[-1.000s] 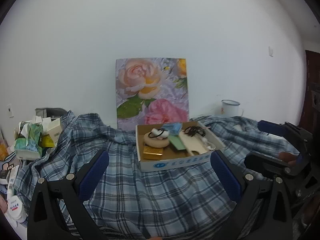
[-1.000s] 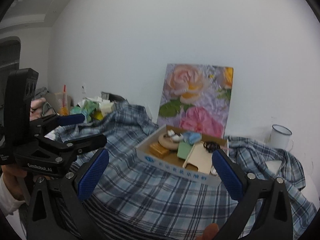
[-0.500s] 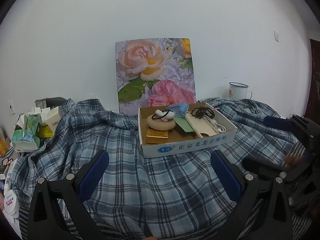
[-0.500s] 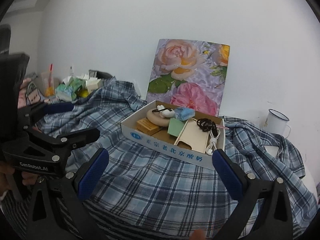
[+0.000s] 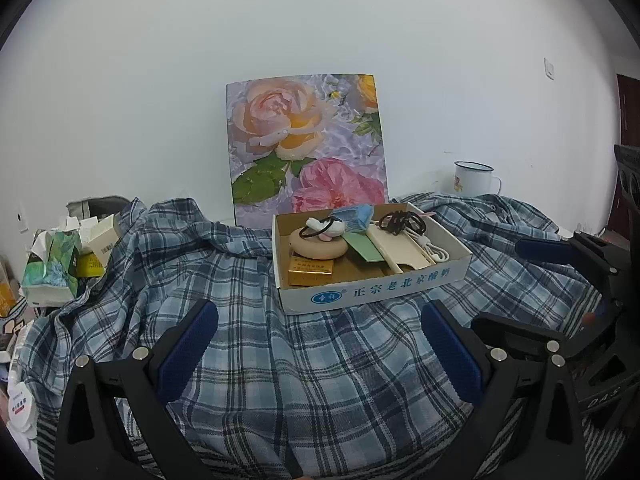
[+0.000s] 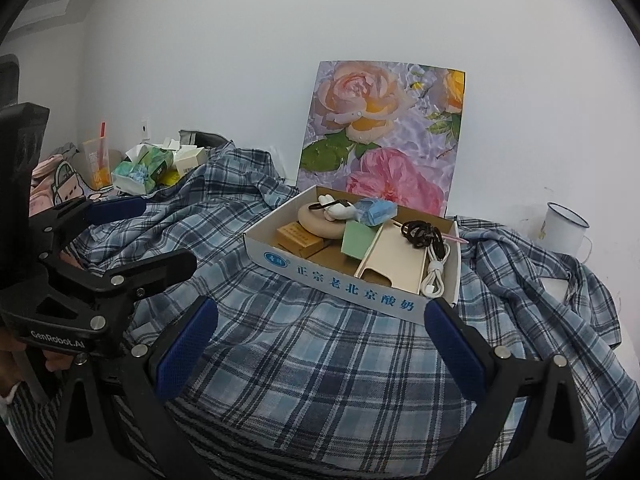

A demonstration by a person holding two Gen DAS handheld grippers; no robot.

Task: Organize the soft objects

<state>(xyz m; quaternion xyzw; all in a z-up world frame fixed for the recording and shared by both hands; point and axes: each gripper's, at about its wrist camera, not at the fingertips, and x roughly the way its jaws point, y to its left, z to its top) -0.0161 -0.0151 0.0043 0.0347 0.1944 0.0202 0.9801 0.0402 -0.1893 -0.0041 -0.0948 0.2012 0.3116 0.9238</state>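
Shirt [image 5: 248, 344]: blue plaid, crumpled, spread over the whole work surface; the box rests on it near the middle, below the painting.
Painting [image 5: 306, 148]: rose print, leaning upright against the white wall directly behind the box.
Box [image 5: 372, 290]: shallow white cardboard tray with blue printed characters on its front wall; open top, contents visible.
Left gripper [image 5: 320, 344]: jaws spread wide, blue pads well apart, nothing between them; hovers above the shirt, just in front of the box.
Right gripper [image 6: 320, 344]: jaws spread wide, nothing held; hovers above the shirt, right pad near the front right corner of the box.
Tissue pack [image 5: 50, 276]: green wrapper, at the far left edge of the shirt among small cartons.
Mug [image 6: 564, 228]: white enamel with dark rim, by the wall, right of the painting, clear of the box.
Case [image 6: 392, 260]: beige, flat, in the right half of the box.
Pad [image 6: 320, 222]: tan, round, in the left rear of the box; a white plush with a black band lies on it.
Cable [image 6: 434, 272]: white, coiled, against the right wall of the box.
Hair ties [image 6: 420, 232]: black, bunched at the rear of the case.
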